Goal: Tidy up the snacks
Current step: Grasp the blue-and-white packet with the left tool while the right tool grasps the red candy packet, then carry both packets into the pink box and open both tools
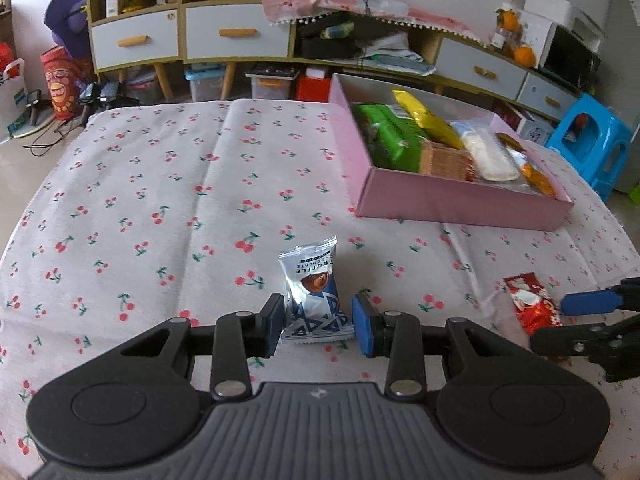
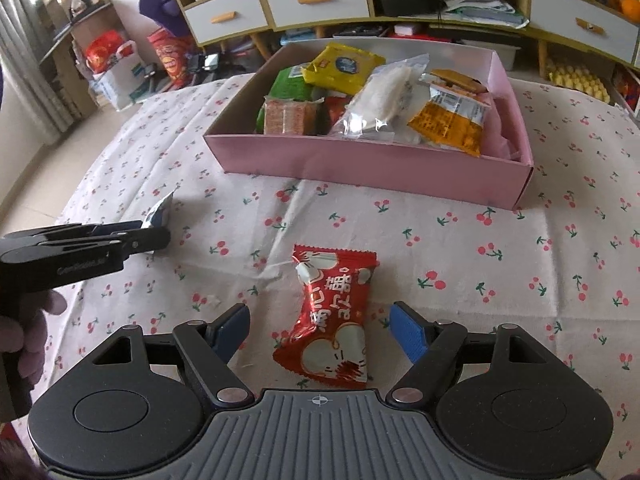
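A silver and blue truffle chocolate packet point(image 1: 314, 296) lies on the cherry-print tablecloth, its near end between the fingers of my left gripper point(image 1: 318, 320); the pads sit close on both sides, with a small gap at the right pad. A red snack packet point(image 2: 334, 316) lies between the wide-open fingers of my right gripper point(image 2: 320, 330), untouched. It also shows in the left wrist view point(image 1: 530, 302), next to the right gripper's blue pad point(image 1: 588, 303). The pink box point(image 2: 372, 164) holds several snack packs.
The pink box point(image 1: 460, 204) stands at the far right of the table in the left wrist view. The left gripper point(image 2: 100, 240) appears at the left of the right wrist view. Cabinets, drawers and a blue stool point(image 1: 592, 140) stand beyond the table.
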Action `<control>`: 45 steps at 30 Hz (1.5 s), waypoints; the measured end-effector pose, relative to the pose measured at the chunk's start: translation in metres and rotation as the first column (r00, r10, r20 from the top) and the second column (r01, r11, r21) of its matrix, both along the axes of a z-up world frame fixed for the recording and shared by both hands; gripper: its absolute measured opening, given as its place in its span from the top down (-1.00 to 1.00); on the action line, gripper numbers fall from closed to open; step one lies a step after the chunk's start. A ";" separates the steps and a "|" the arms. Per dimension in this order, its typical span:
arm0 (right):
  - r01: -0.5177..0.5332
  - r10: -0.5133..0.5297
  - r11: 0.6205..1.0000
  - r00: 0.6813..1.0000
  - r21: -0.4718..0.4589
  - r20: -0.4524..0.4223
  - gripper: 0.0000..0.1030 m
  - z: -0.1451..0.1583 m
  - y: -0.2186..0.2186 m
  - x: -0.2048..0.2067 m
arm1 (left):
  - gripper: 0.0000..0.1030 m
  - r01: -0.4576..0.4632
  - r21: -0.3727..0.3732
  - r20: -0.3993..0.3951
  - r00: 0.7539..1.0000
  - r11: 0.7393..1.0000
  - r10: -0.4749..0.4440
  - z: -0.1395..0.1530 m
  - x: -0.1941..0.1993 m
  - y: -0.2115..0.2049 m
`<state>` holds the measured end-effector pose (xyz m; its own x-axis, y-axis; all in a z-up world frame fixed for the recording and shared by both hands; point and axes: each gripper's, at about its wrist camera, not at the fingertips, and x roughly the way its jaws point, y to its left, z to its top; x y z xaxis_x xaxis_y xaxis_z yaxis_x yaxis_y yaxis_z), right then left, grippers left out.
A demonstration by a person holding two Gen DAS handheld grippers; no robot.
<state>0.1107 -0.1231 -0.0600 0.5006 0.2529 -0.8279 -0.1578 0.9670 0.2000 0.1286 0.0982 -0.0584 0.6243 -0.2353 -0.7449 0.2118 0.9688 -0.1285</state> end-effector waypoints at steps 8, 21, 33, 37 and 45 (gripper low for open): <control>-0.015 0.015 0.999 1.000 -0.033 -0.004 -0.18 -0.003 0.004 0.000 | 0.34 0.030 -0.014 -0.010 1.000 0.999 -0.030 0.002 -0.005 -0.011; -0.010 0.010 1.000 1.000 -0.025 -0.018 0.27 -0.003 0.002 0.000 | 0.34 0.062 -0.015 -0.021 0.998 0.998 -0.062 0.003 -0.009 -0.023; 0.020 -0.020 1.000 0.999 0.015 0.029 0.30 0.013 0.001 0.002 | 0.35 0.087 -0.054 -0.003 0.996 0.995 -0.087 0.017 -0.013 -0.033; 0.033 -0.034 0.999 0.999 0.032 0.033 0.30 0.019 -0.004 0.004 | 0.35 0.091 -0.077 0.012 0.996 0.993 -0.090 0.024 -0.012 -0.037; 0.083 -0.089 0.993 0.994 0.087 0.067 0.30 0.036 -0.018 0.010 | 0.36 0.079 -0.141 0.055 0.996 0.987 -0.072 0.045 -0.007 -0.045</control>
